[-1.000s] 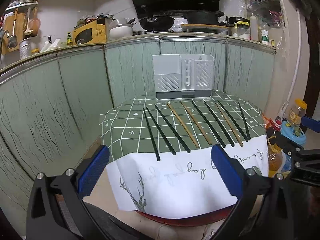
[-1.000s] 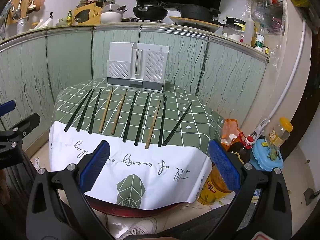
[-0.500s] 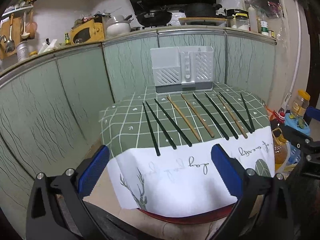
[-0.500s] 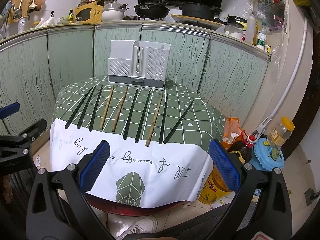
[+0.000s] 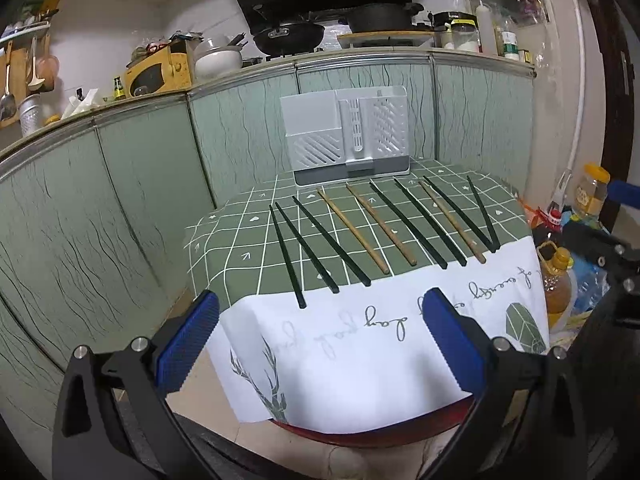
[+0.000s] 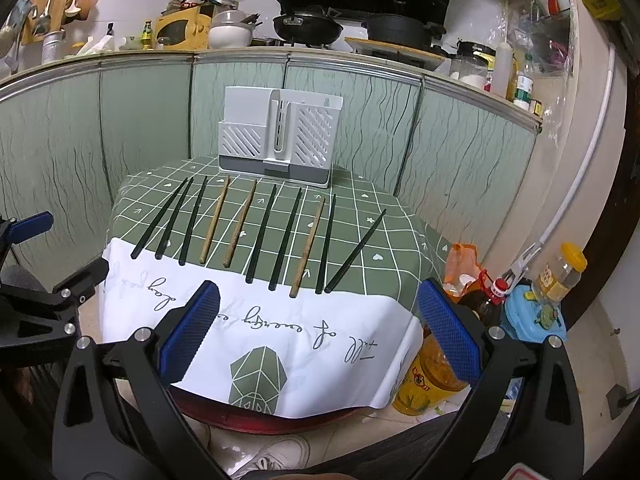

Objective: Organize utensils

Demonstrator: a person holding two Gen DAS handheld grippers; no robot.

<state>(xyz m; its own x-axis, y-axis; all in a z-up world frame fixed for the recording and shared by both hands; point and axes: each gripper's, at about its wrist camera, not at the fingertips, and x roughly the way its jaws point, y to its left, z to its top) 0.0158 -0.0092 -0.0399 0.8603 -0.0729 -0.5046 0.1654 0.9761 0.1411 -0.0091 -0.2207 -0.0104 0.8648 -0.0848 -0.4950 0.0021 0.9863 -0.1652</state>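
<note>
Hovering short of the table (image 5: pixel 224 248), the left gripper (image 5: pixel 320 328) and right gripper (image 6: pixel 320 320) were both spread wide and held nothing. Ten chopsticks (image 5: pixel 380 232) lay in a row ahead of them, before the white utensil holder (image 5: pixel 346 136) beyond. No pick had begun, it seemed; the next move called for closing on one stick's near end.

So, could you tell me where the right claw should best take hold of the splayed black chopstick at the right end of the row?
Probably its thick near end, from above: the rightmost black chopstick angles away from its neighbours, leaving finger room either side.
</note>
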